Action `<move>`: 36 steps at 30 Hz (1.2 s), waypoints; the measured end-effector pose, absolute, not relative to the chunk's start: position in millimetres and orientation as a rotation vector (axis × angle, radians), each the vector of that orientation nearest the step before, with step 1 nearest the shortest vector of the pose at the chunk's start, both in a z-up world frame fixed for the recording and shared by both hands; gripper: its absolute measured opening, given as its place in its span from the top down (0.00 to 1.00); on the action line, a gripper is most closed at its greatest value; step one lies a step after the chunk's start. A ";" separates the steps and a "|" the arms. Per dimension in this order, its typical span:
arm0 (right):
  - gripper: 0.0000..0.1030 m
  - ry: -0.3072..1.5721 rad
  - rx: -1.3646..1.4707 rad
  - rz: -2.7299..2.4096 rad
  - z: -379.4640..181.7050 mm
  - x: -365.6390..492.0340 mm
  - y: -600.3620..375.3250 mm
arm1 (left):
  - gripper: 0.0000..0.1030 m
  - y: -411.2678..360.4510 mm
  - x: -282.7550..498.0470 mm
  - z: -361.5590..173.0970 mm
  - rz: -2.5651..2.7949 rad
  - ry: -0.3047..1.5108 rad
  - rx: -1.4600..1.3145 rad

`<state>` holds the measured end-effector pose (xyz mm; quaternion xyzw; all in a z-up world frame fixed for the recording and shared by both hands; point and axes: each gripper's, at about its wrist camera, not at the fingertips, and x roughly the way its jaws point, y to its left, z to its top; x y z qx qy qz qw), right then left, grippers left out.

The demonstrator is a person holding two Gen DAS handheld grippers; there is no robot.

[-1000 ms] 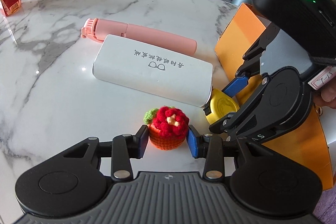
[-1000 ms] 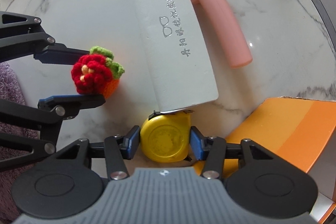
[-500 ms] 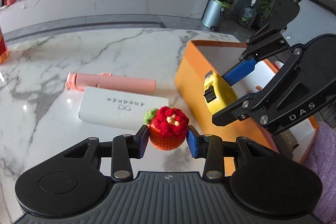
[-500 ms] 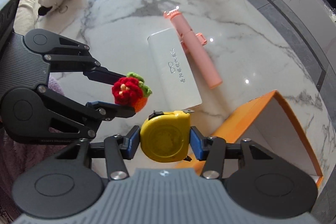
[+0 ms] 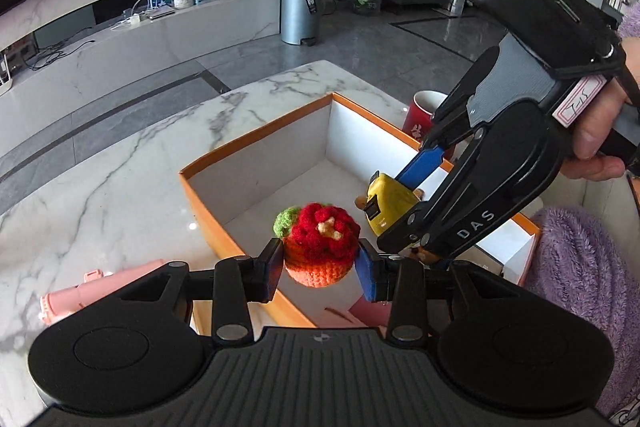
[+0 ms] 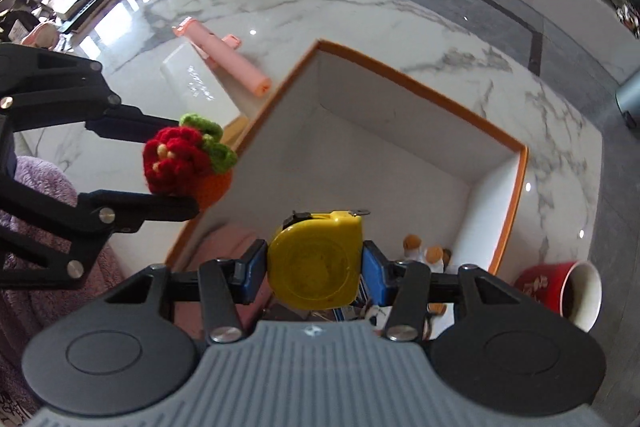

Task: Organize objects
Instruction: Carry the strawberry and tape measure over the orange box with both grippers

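The left gripper (image 5: 319, 263) is clenched about half open on a crocheted strawberry (image 5: 320, 245), its blue pads pressing the orange knitted base from both sides. The toy has a bumpy red top with a small cream centre and a green leaf tuft at its 10 o'clock. It hangs in the air over the near wall of the orange box (image 5: 208, 223).

The right gripper (image 6: 314, 267) is clamped rather wider on a yellow tape measure (image 6: 316, 263), a pad pressed flat on each side of the round case; its black lock tab and the metal tape hook sit along the top edge. It hangs above the box's white interior, and in the left wrist view it lies at 2 o'clock from the strawberry, close by but apart.

On the marble table (image 6: 360, 15), a pink stick (image 6: 224, 57) and a white case (image 6: 196, 87) lie side by side at 10 o'clock from the box. A red mug (image 6: 560, 291) stands just outside the box at 4 o'clock. Small items lie in the box's near corner, too hidden to tell
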<state>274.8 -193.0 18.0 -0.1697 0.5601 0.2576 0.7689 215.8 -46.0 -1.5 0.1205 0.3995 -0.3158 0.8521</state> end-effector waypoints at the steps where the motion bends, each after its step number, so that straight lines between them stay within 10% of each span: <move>1: 0.49 1.230 -0.347 0.555 10.1 277.4 -198.3 | 0.56 -53.4 220.0 -6.0 -0.666 0.849 0.271; 36: 0.54 1.403 -0.260 0.670 -79.9 305.9 -203.0 | 0.56 -102.4 281.3 -74.3 -0.714 1.058 0.475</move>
